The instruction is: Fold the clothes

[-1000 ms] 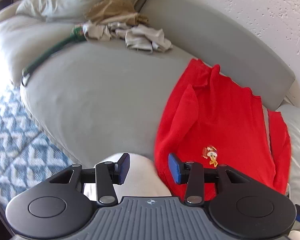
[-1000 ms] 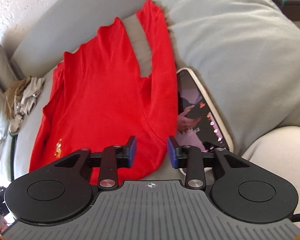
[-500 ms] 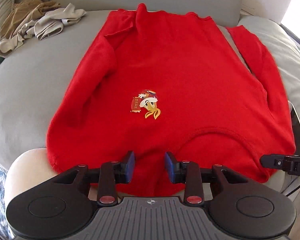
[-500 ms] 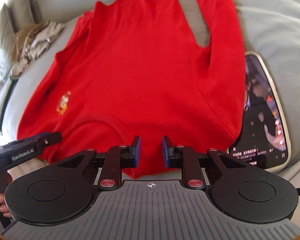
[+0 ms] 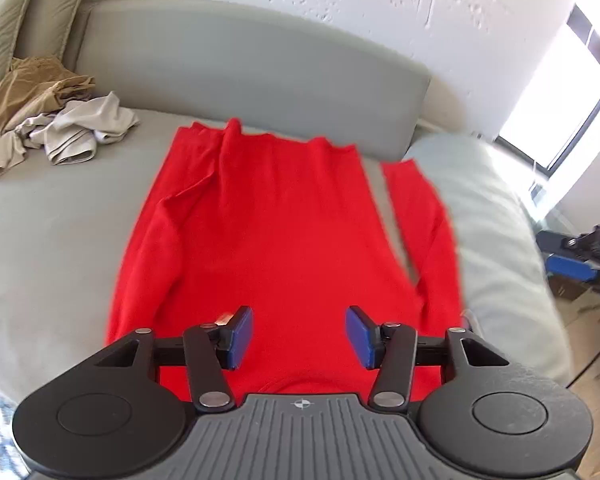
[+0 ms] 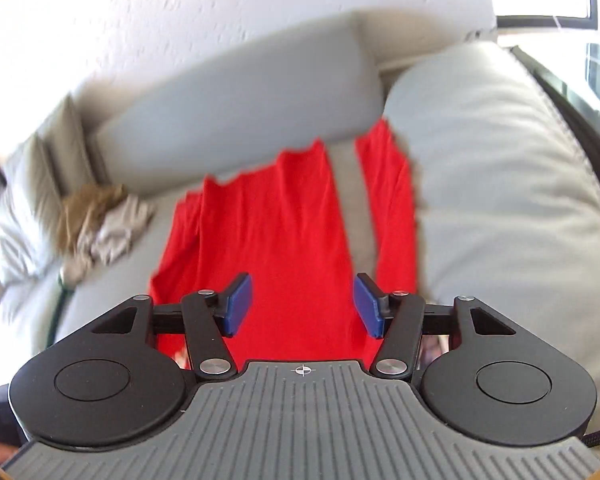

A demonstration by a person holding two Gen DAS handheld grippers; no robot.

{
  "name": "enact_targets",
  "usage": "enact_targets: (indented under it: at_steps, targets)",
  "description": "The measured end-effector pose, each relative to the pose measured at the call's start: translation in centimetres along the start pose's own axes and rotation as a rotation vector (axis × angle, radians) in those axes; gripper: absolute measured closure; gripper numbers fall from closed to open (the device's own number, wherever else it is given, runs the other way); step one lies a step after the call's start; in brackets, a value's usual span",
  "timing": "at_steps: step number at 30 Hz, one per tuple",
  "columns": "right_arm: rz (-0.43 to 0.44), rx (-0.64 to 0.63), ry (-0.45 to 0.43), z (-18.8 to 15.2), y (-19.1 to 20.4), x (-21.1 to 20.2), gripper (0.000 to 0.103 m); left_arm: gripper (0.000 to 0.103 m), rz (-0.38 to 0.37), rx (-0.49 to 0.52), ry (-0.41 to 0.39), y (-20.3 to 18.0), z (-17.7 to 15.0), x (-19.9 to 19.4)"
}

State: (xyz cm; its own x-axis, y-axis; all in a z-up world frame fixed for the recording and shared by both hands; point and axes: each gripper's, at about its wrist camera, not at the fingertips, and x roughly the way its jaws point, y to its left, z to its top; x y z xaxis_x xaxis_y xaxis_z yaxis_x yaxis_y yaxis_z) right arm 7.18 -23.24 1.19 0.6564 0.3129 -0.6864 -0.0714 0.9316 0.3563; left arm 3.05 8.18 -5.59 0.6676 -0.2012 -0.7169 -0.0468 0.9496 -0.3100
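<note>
The red top [image 5: 268, 240] lies spread flat on the sofa seat [image 5: 52, 232], centre frame, long axis running away toward the backrest. Both left tongs [image 5: 298, 338] and right tongs [image 6: 303, 306] hover spread and empty over its near edge, neither clearly nearer.

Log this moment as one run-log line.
stage: pre-grasp | left gripper: open, over collar end | right gripper: open, holding nothing | red long-sleeve shirt: flat on grey sofa | unfolded clothes pile: untouched

Plain red sweater [image 5: 268, 220] on grey sofa [image 5: 52, 216]; tan and beige clothes [image 5: 56, 120].
</note>
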Motion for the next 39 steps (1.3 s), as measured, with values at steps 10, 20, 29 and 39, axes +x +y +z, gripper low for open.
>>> enact_targets:
  at_steps: [10, 20, 29, 39]
  targets:
    - [-0.070, -0.021, 0.094, 11.8, -3.0, 9.9, 0.044, 0.038, 0.063, 0.014, -0.043, -3.5, 9.4, 7.3]
    - [-0.129, 0.005, 0.193, 18.9, -7.3, 28.7, 0.052, 0.038, 0.016, -0.037, 0.009, -2.9, 12.2, 15.2]
    - [-0.150, 0.042, 0.281, 19.7, -11.0, 38.9, 0.086, 0.038, 0.018, -0.051, 0.031, -1.4, 12.8, 19.5]
    - [-0.497, -0.150, -0.092, 19.1, -5.5, 26.3, 0.096, 0.039, -0.053, 0.020, -0.039, -3.5, 12.8, 14.8]
